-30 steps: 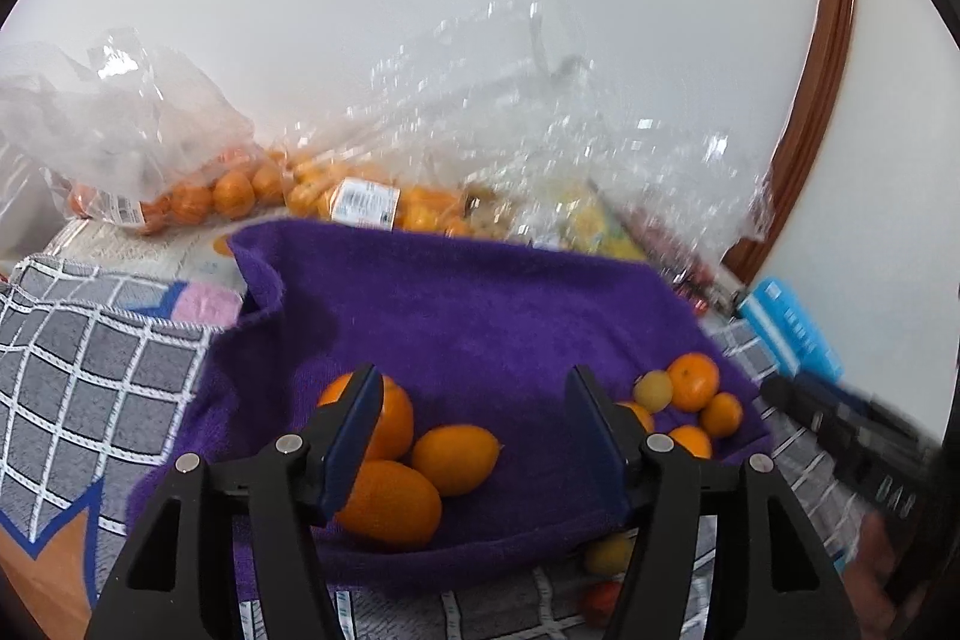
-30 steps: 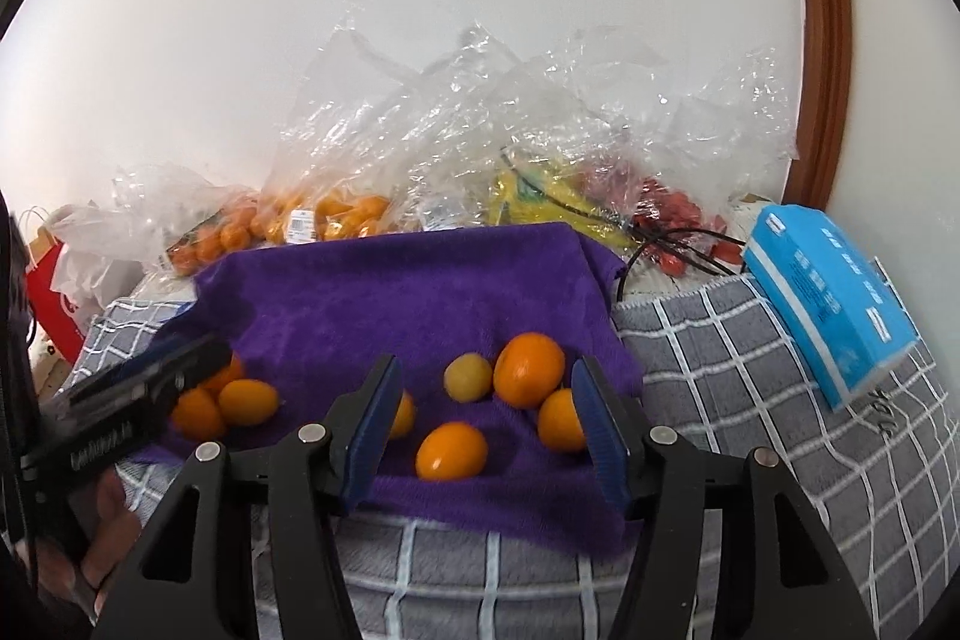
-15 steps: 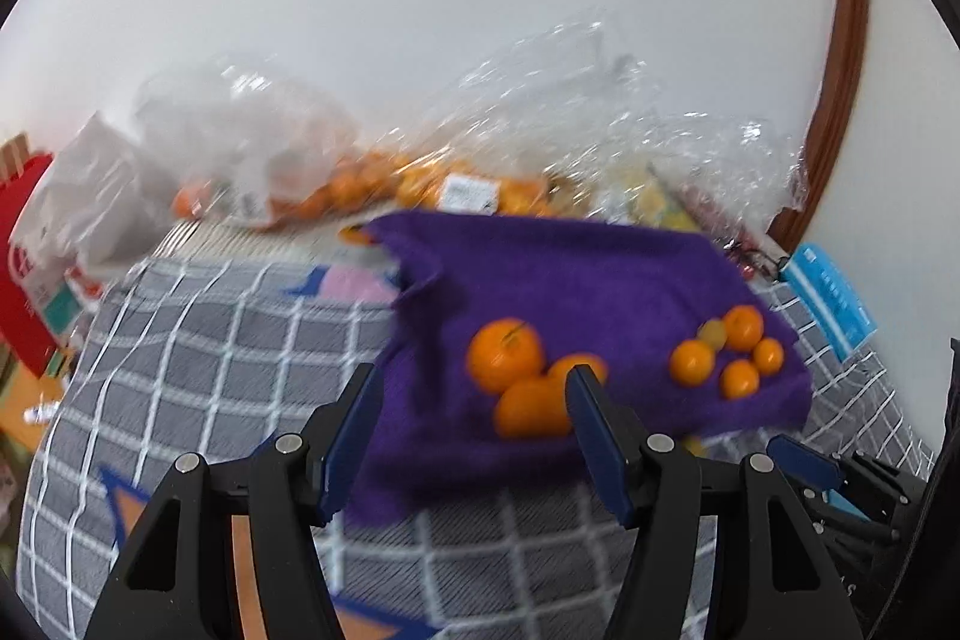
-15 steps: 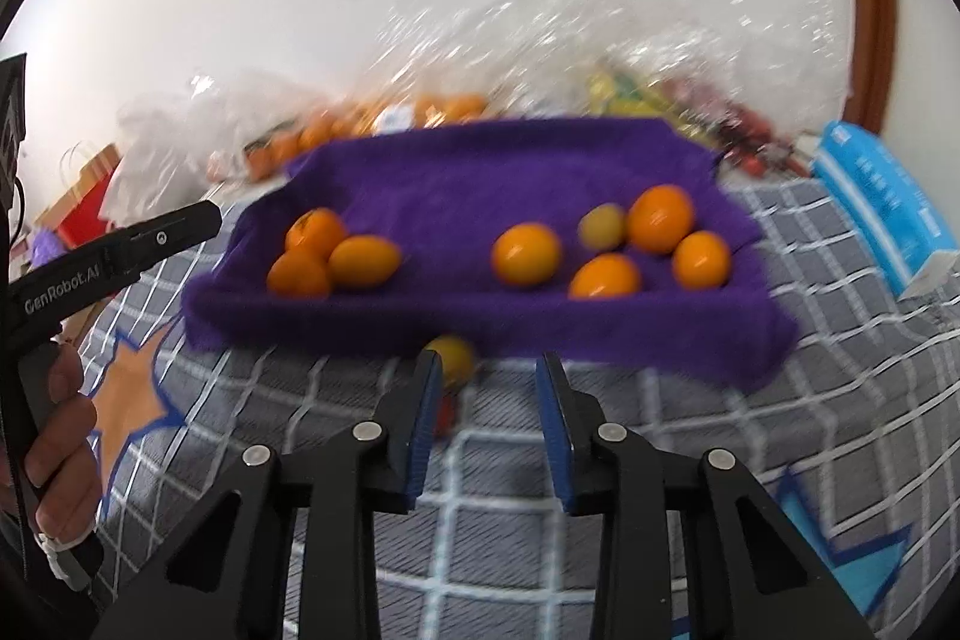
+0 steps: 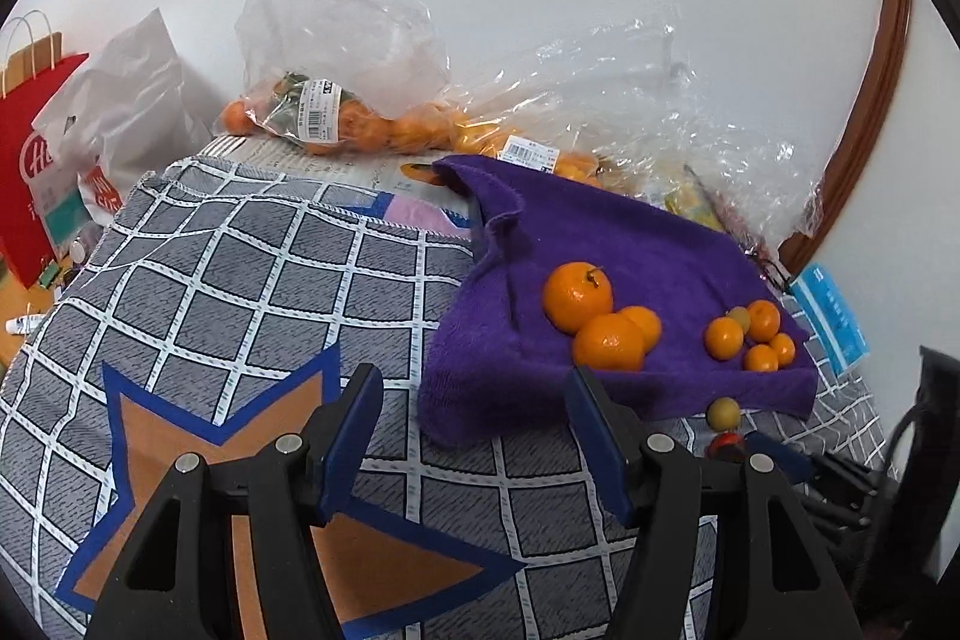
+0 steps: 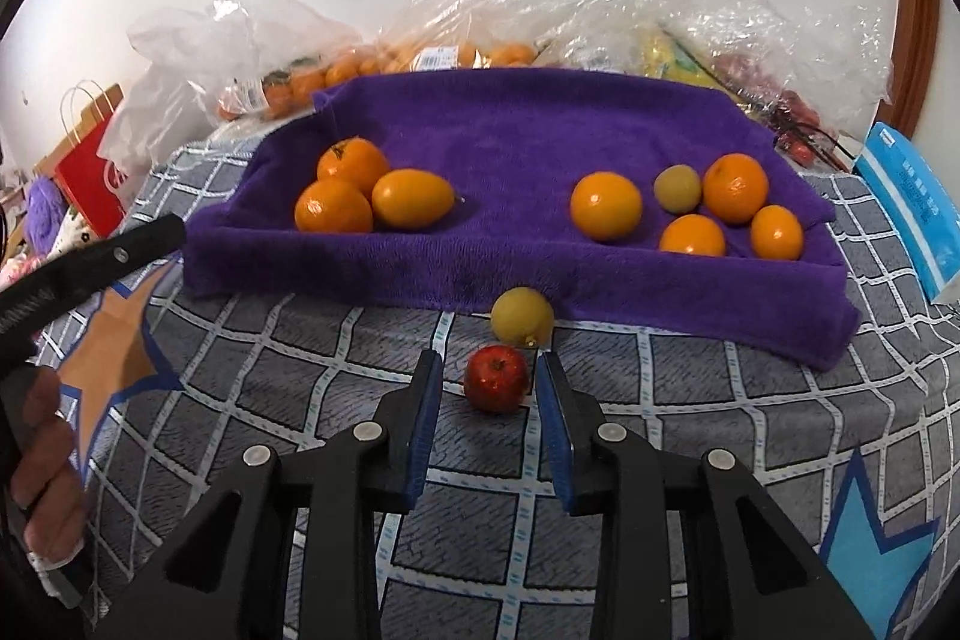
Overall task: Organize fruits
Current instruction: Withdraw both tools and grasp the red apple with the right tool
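Downward-tilted, the right gripper (image 6: 487, 379) has narrowed its fingers around, not gripping, the red fruit (image 6: 497, 378).

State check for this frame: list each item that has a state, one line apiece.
Right tool: jaws narrowed, open around the red fruit, pads not touching it.
Left tool: open, empty.
Red fruit: on the checked cloth, off the towel.
Yellow fruit: off the towel, at its front edge.
Purple towel: spread, holding two fruit groups.
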